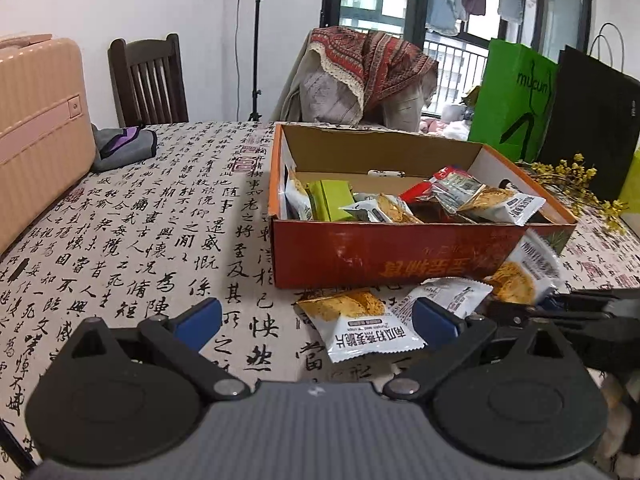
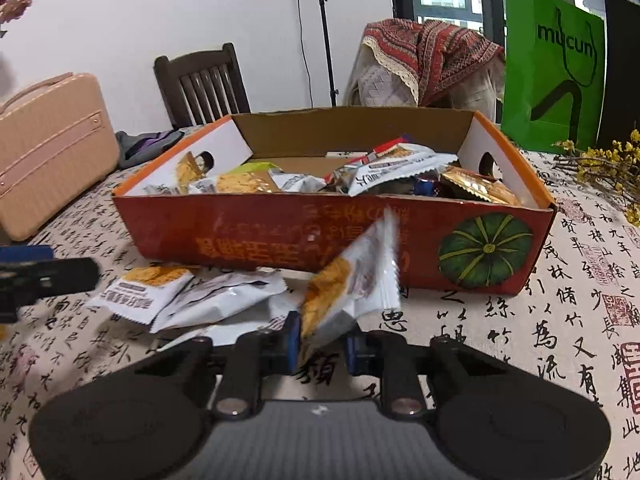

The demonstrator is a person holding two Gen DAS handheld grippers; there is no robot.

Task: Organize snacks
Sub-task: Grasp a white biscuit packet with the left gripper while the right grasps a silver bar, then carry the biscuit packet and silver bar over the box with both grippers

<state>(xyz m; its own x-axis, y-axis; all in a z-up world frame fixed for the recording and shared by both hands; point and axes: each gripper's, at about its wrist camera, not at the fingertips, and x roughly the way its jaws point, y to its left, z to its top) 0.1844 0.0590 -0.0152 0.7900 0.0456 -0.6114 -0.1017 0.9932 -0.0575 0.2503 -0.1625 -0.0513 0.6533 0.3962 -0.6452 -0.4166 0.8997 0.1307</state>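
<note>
An orange cardboard box (image 1: 384, 258) (image 2: 280, 240) on the table holds several snack packets. My left gripper (image 1: 316, 320) is open and empty, low over the table, just before a white snack packet (image 1: 360, 324) lying in front of the box. A second loose packet (image 1: 444, 294) lies beside it. My right gripper (image 2: 322, 346) is shut on a white and orange snack packet (image 2: 352, 280), held tilted up in front of the box; it also shows in the left wrist view (image 1: 524, 272). Two more loose packets (image 2: 148, 290) (image 2: 224, 294) lie to its left.
A pink suitcase (image 1: 36, 128) (image 2: 48, 148) stands at the table's left. A grey-purple cloth (image 1: 120, 146) lies beside it. Green (image 1: 516, 100) and black (image 1: 592, 120) bags and yellow dried flowers (image 1: 576, 184) stand at the right. Chairs are behind the table.
</note>
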